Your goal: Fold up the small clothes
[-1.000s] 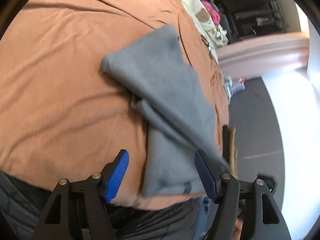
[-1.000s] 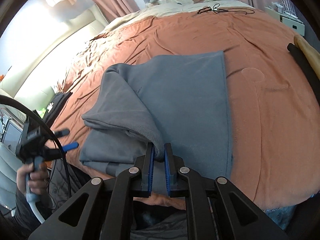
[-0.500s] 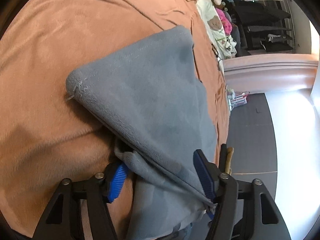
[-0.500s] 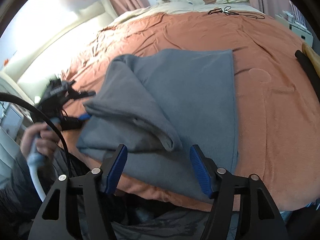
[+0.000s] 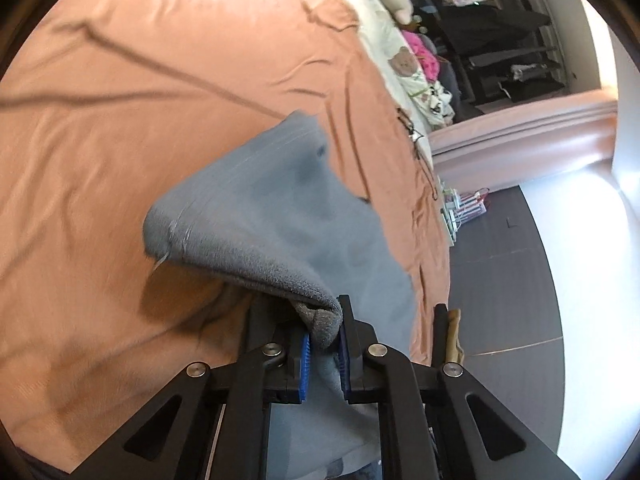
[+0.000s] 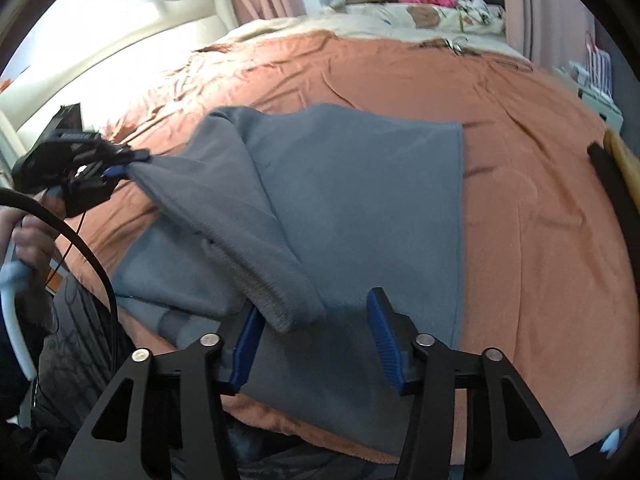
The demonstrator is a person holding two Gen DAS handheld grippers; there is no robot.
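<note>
A grey fleece garment (image 6: 360, 200) lies spread on the orange bedspread (image 6: 540, 240), with a folded sleeve (image 6: 260, 248) lying slantwise across it. My left gripper (image 5: 323, 348) is closing, and its blue pads press on a bunched edge of the garment (image 5: 272, 216), which it holds lifted off the bed. In the right wrist view the left gripper (image 6: 116, 168) pulls that edge out to the left. My right gripper (image 6: 316, 340) hovers low over the garment's near part. Its jaws are closing, with the sleeve's cuff (image 6: 292, 312) lying loose between the pads.
A cream blanket with stuffed toys (image 6: 420, 16) covers the far end of the bed. A person's hand (image 6: 28, 236) and a black cable (image 6: 80, 248) are at the left. A dark strap and a tan object (image 6: 608, 168) lie at the bed's right edge. Grey floor (image 5: 520, 280) runs beside the bed.
The left gripper moved in over the garment's edge, shut on it and lifted it. The right gripper let go of the sleeve cuff, opened wide, then narrowed a little.
</note>
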